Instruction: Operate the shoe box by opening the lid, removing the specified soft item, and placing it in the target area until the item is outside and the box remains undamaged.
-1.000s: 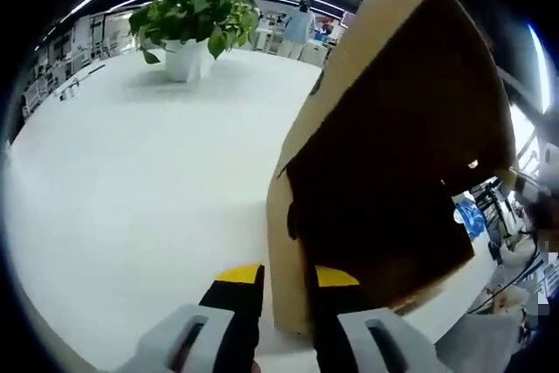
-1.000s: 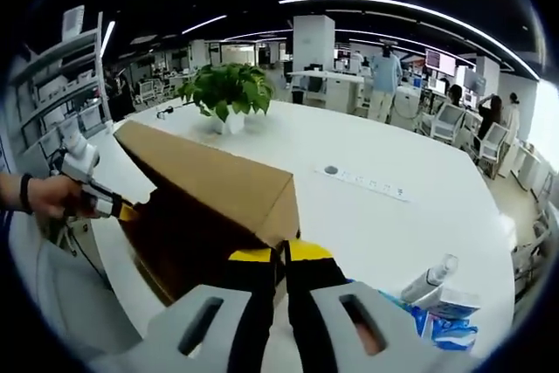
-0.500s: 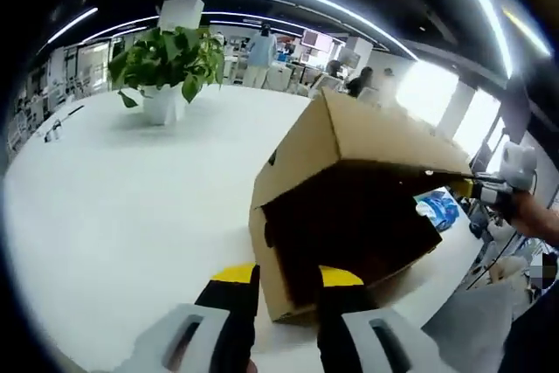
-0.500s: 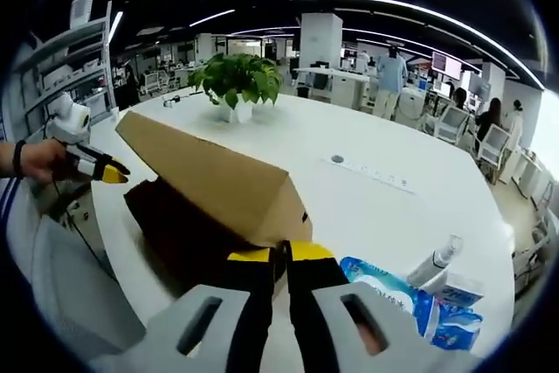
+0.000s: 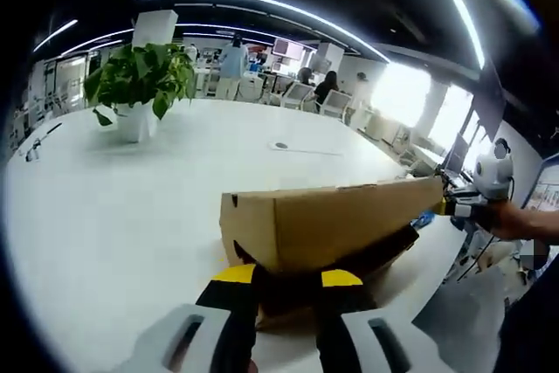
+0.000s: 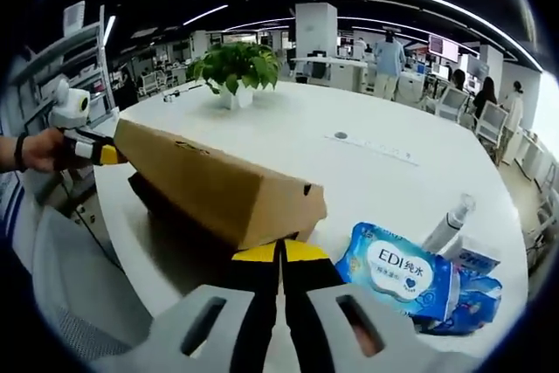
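While the shoe box (image 5: 327,224) sits lid-down on the white table (image 5: 113,207) | left gripper (image 5: 288,279) parted astride its near end | right gripper (image 6: 281,252) pinched together at its corner.

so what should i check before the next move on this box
1. Lid raised enough: not ok, it lies low over the base with a dark gap.
2. Soft item located: cannot tell, the inside is dark.
3. Right claw gripping the lid: cannot tell, jaws together at its corner.
4. Left claw steadying: not ok, jaws apart.
5. Bare table for placing, beside the wipes pack: ok.
6. Cardboard undamaged: ok.
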Demonstrator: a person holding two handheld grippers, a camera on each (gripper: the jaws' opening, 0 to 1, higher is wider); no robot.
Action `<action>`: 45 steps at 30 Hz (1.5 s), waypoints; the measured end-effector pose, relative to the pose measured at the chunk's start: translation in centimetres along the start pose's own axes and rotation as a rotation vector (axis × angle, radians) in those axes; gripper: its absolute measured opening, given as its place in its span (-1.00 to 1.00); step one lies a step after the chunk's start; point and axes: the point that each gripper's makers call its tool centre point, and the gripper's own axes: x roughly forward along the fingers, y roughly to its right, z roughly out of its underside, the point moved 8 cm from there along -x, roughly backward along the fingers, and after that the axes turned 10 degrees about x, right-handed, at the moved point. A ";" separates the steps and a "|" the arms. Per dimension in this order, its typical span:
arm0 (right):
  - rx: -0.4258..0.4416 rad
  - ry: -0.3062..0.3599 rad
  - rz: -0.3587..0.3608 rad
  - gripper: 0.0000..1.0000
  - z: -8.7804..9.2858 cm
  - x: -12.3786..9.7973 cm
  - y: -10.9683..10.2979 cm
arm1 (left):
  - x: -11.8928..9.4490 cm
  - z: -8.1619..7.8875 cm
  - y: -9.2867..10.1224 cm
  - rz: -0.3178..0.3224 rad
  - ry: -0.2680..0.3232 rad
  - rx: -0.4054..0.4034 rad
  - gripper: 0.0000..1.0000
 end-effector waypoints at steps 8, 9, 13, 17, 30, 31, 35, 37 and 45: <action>0.018 -0.013 -0.001 -1.00 0.7 -0.1 0.2 | -0.2 0.3 0.2 0.009 -0.003 0.003 -0.51; 0.024 -0.012 0.001 -1.00 0.8 -0.1 0.3 | -0.3 0.5 0.2 0.007 -0.003 0.002 -0.51; 0.057 -0.012 -0.001 -1.00 1.3 -0.2 0.4 | -0.5 1.1 0.2 0.003 -0.013 0.001 -0.51; 0.073 -0.016 -0.006 -1.00 1.9 -0.2 0.4 | -0.7 1.7 0.3 0.002 -0.026 0.002 -0.51; 0.118 -0.034 -0.005 -1.00 3.2 0.4 -0.1 | -0.7 3.4 0.7 0.003 -0.067 -0.008 -0.49; 0.118 -0.034 -0.005 -1.00 3.2 0.4 0.0 | -0.7 3.4 0.7 0.004 -0.066 -0.009 -0.49; 0.115 -0.038 -0.010 -1.00 3.3 0.3 0.0 | -0.8 3.5 0.7 0.005 -0.071 -0.010 -0.49; 0.113 -0.043 -0.014 -1.00 3.4 0.2 0.0 | -0.8 3.6 0.6 0.002 -0.076 -0.009 -0.49; 0.161 -0.026 -0.003 -1.00 3.5 -0.9 0.4 | -1.6 4.2 0.0 -0.032 -0.053 -0.128 -0.51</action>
